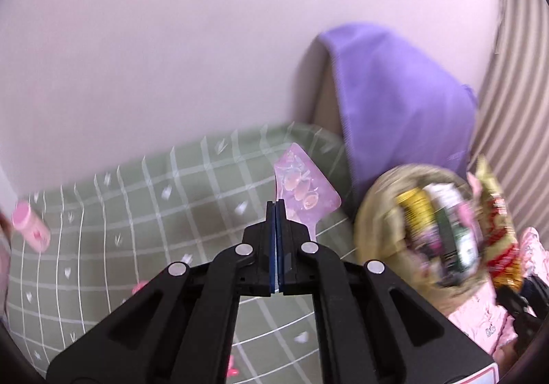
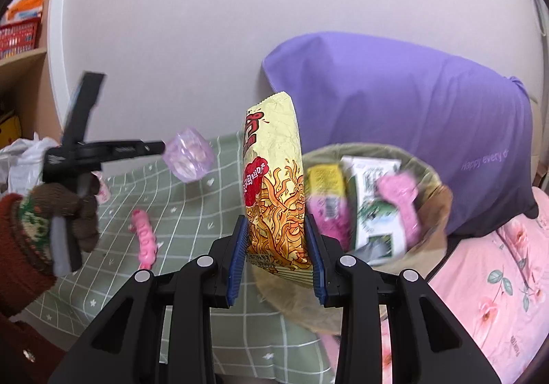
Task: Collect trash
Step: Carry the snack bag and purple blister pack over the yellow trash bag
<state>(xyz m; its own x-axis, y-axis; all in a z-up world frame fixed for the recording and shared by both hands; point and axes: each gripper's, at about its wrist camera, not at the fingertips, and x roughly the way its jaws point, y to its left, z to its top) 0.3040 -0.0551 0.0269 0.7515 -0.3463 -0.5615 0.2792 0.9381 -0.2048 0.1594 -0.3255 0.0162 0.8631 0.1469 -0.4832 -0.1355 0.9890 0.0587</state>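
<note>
My left gripper [image 1: 276, 205] is shut on a translucent pink-purple wrapper [image 1: 302, 188], held in the air above the green checked sheet [image 1: 137, 212]. From the right wrist view the same left gripper [image 2: 158, 146] sticks out of a gloved hand [image 2: 68, 209] with the wrapper [image 2: 188, 154] at its tip. My right gripper [image 2: 278, 233] is shut on a yellow noodle snack bag [image 2: 274, 185], standing upright just left of the round olive basket [image 2: 425, 171]. Several packets fill the basket [image 1: 370, 212]. A pink wrapper [image 2: 145, 240] and a pink bottle [image 1: 31, 226] lie on the sheet.
A purple pillow [image 2: 394, 103] leans on the wall behind the basket. A pink floral quilt [image 2: 497, 281] lies to the right. At far left are a white plastic bag [image 2: 24, 157] and a shelf with a red crate [image 2: 17, 37].
</note>
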